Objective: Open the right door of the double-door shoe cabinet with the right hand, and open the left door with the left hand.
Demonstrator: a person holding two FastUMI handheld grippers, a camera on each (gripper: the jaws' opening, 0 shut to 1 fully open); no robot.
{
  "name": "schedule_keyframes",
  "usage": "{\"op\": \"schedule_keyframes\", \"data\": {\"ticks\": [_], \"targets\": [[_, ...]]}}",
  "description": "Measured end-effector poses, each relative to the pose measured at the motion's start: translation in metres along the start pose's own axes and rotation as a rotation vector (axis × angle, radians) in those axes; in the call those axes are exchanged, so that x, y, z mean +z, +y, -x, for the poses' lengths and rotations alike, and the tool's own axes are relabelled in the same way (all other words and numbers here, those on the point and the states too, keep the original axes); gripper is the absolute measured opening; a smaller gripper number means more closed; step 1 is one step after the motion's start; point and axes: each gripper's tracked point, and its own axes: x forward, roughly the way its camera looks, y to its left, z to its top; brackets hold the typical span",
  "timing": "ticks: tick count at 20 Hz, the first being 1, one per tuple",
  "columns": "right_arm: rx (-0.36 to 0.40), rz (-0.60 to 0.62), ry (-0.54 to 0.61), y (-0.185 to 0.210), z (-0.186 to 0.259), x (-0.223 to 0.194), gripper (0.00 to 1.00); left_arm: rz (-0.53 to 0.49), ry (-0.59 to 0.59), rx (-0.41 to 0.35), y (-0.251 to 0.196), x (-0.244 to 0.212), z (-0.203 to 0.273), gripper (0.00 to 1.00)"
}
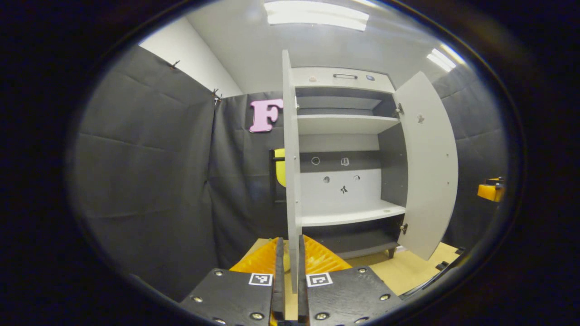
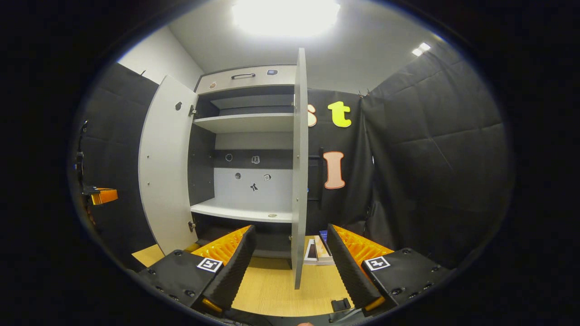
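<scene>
A: Left gripper [image 1: 288, 276], state?

B: Fingers nearly pressed together, pinching the free edge of the left door [image 1: 291, 172]. That door runs edge-on straight out ahead of it, swung wide from the cabinet [image 1: 344, 79].

A: Right gripper [image 2: 290, 267]?

B: Spread wide, gripping nothing. The right door [image 2: 299, 172] stands edge-on in the gap between its fingers, and I see no contact with either pad. From the left gripper view that same door [image 1: 428, 167] hangs open off to the right.

A: So both doors open?

B: Looks like it. Shelves [image 2: 244, 122] exposed ahead of both grippers, nothing on them that I can make out. Task reads as near done; only the left release remains, I'd say.

A: Risks?

B: Three. One: pulling the left door further while pinched could strain the hinge [image 1: 399, 109] side or drag the cabinet, since the door is already swung far. Two: letting go with a sideways jerk could send the door swinging back. Three: the right door sits between open fingers, so a sideways withdrawal would knock it partway shut.

A: Anything else in range?

B: Some flat items on the floor [image 2: 272, 290] beyond the right door, just ahead of the right gripper. Can't identify them.
</scene>
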Motion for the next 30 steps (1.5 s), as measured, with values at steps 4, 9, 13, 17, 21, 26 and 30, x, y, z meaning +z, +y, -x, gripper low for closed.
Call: {"op": "schedule_keyframes", "data": {"ticks": [4,9,13,17,21,26,30], "targets": [[-0.005,-0.013,-0.02,0.001,-0.002,0.005,0.98,0.01,-0.001,-0.018,-0.006,0.0,0.003,0.94],[-0.011,-0.005,-0.04,-0.002,-0.003,0.008,0.98,0.003,-0.067,0.05,0.004,0.014,0.011,0.95],[-0.012,-0.013,-0.033,-0.001,-0.003,0.007,1.0,-0.024,-0.082,0.101,0.017,0.02,0.016,0.95],[-0.01,-0.021,-0.035,0.0,-0.004,0.007,0.98,-0.042,-0.076,0.111,0.017,0.017,0.022,0.95],[-0.013,-0.025,-0.037,0.0,-0.005,0.007,0.98,-0.053,-0.069,0.124,0.019,0.016,0.023,0.95],[-0.018,-0.036,-0.035,0.0,-0.006,0.006,0.98,-0.055,-0.076,0.132,0.021,0.018,0.022,0.96],[-0.021,-0.034,-0.023,-0.002,-0.005,0.004,0.98,-0.063,-0.068,0.143,0.022,0.017,0.022,0.95]]}}
